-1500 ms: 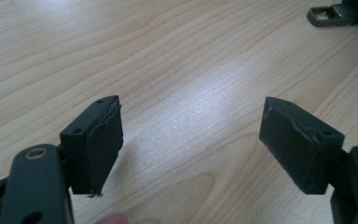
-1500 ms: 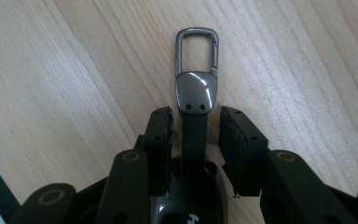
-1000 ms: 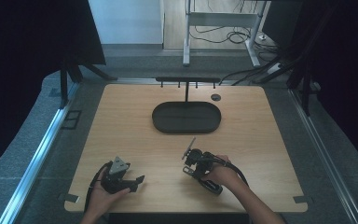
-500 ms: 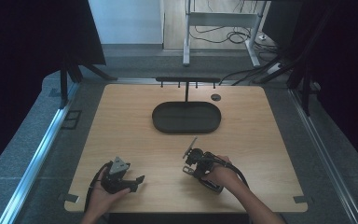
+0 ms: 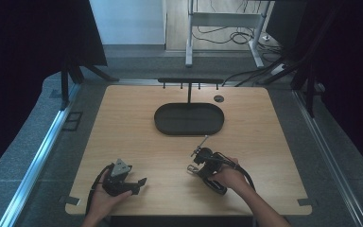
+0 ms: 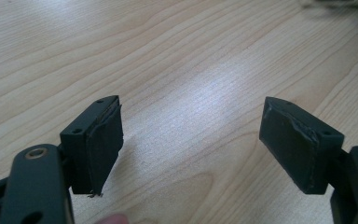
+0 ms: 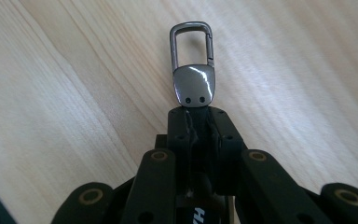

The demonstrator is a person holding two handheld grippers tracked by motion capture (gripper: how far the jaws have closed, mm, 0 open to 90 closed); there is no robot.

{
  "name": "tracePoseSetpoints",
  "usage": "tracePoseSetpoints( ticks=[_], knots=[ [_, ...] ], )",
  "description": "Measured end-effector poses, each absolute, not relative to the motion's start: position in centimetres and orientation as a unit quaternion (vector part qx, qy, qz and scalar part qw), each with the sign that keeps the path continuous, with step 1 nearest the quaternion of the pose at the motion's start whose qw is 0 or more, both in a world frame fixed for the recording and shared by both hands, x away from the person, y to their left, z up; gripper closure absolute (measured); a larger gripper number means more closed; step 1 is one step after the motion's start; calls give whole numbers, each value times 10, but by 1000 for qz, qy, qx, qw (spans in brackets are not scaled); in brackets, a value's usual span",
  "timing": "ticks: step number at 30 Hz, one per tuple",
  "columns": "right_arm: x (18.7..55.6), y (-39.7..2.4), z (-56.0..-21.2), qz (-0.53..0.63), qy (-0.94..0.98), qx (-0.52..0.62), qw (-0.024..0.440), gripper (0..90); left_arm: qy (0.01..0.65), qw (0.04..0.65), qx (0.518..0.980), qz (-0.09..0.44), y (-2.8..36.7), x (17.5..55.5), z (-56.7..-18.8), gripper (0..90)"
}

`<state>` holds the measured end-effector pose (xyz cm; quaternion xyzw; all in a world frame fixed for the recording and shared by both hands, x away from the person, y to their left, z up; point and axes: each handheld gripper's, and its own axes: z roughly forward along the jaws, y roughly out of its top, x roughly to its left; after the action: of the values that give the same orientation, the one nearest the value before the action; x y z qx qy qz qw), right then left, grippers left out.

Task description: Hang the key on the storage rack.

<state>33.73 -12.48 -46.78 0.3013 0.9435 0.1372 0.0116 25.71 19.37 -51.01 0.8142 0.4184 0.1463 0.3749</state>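
A dark metal carabiner clip (image 7: pixel 192 60) on a short black strap sticks out beyond my right gripper (image 7: pixel 196 114), which is shut on the strap just below the clip's plate. In the high view the clip (image 5: pixel 203 141) points toward the tray, held by the right gripper (image 5: pixel 198 153) just above the wooden table (image 5: pixel 264 142). My left gripper (image 5: pixel 139 183) rests at the table's front left, held by a hand. Its jaws stand wide open over bare wood, and nothing lies between the pads (image 6: pixel 103 140) of the left gripper (image 6: pixel 191 126).
A black oval tray (image 5: pixel 161 118) lies at the table's middle back. Behind it stands a low black rack with hooks (image 5: pixel 189 81), and a round grommet (image 5: pixel 219 98) sits to its right. The person's forearms enter from the front edge.
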Motion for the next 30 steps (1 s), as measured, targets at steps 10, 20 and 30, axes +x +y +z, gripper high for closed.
tracePoseSetpoints(
  ticks=[10,20,30],
  knots=[
    [328,-165,-425,278,898,339,46,812,418,374,815,146,192,257,-511,219],
    [325,-184,-400,339,874,343,66,811,419,374,814,146,192,257,-511,219],
    [322,-187,-386,368,863,337,77,811,419,374,814,146,193,257,-511,220]
  ],
)
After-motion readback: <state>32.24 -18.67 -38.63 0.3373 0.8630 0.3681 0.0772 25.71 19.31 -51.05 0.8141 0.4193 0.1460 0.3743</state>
